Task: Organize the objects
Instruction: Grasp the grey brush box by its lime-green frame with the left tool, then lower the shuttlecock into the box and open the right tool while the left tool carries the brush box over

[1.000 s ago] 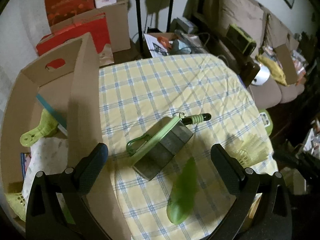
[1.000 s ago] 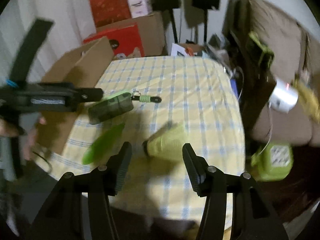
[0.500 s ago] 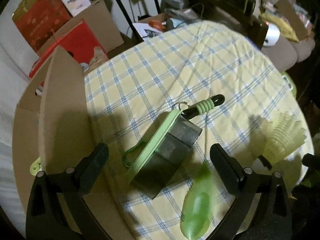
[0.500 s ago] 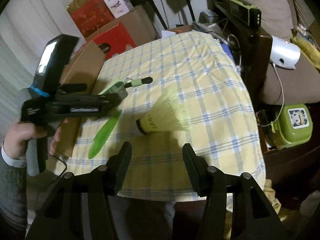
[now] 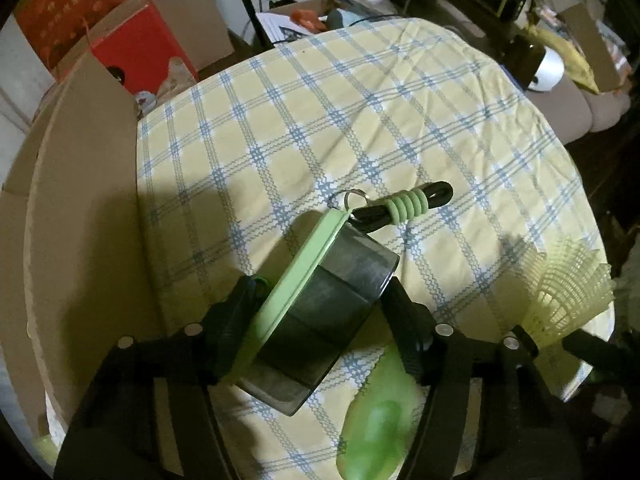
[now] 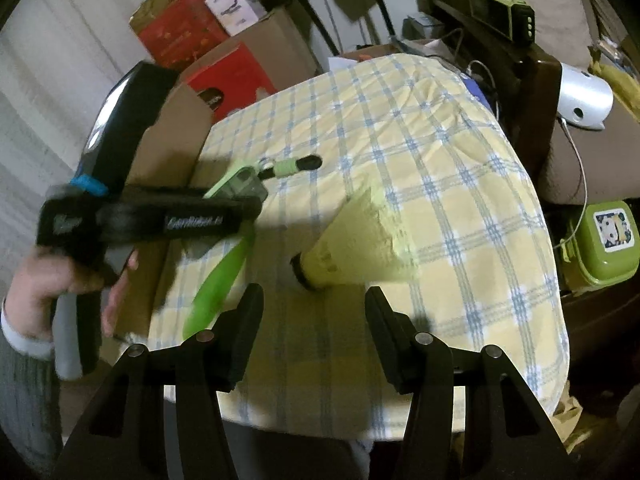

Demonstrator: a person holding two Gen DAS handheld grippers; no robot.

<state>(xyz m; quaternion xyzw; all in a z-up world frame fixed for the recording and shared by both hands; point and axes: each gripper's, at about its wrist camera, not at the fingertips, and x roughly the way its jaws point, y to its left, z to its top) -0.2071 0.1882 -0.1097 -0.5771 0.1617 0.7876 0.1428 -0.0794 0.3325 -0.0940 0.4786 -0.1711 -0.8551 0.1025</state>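
Closing my left tool (image 5: pixel 316 320), I now pinch the smoky-grey plastic case with pale-green lid (image 5: pixel 320 312); my right tool (image 6: pixel 314 324) stays spread before the yellow-green shuttlecock (image 6: pixel 356 248).

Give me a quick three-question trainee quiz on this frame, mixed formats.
1. True or false: the left tongs have their pads on the grey box with green lid.
2. What lies just ahead of the right tongs? A) shuttlecock B) mug C) spoon
3. Fill in: beside the table, past the tablecloth edge, stands an open ____ box.

Key: 1 true; 2 A; 3 cardboard.
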